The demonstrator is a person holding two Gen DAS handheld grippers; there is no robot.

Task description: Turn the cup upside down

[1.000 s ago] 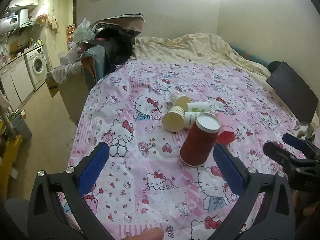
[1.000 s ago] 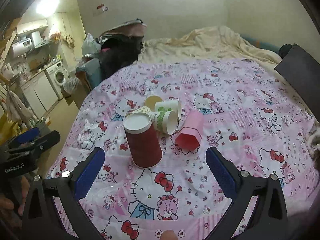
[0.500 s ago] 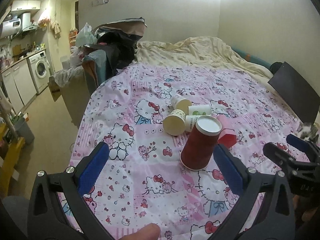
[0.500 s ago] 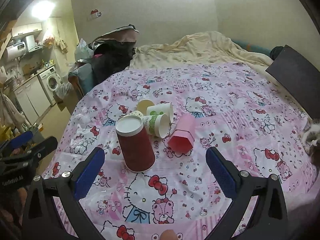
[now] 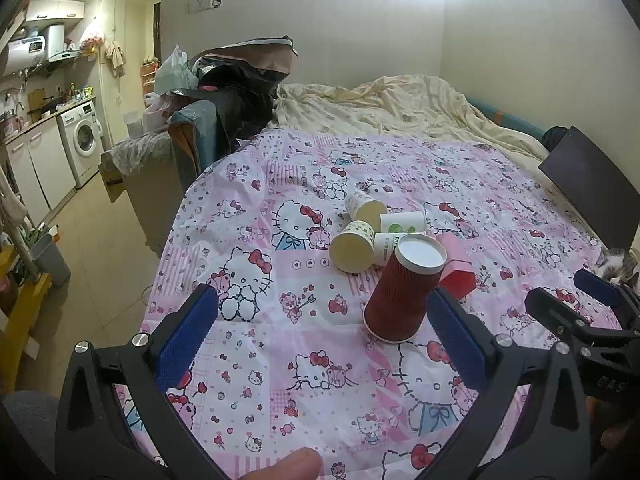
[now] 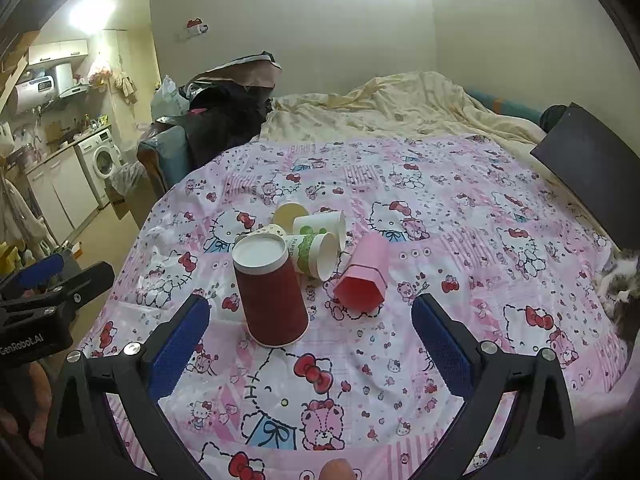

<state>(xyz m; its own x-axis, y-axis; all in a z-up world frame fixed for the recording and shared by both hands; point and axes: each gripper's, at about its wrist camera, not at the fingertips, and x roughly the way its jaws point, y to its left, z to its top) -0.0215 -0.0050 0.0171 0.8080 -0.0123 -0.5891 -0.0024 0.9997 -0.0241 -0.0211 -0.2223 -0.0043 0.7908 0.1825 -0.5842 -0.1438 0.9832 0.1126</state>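
A dark red ribbed paper cup [image 5: 404, 288] stands upside down on the pink Hello Kitty cloth, white base up; it also shows in the right wrist view [image 6: 269, 288]. A pink hexagonal cup [image 6: 362, 276] lies on its side beside it, mouth toward me. Several white and cream paper cups [image 6: 316, 244] lie on their sides just behind. My left gripper [image 5: 320, 336] is open and empty, near and left of the red cup. My right gripper [image 6: 310, 340] is open and empty, in front of the red and pink cups.
The cloth [image 5: 304, 344] covers a bed with a cream duvet [image 5: 384, 108] at the back. A dark board [image 6: 588, 168] leans at the right edge, a cat [image 6: 620, 284] beside it. Bags [image 5: 236, 92] pile at the back left; floor and a washing machine [image 5: 84, 140] are left.
Both grippers have drawn back slightly and risen, so the cups look a little farther away. The red cup stays upside down and the other cups have not moved.
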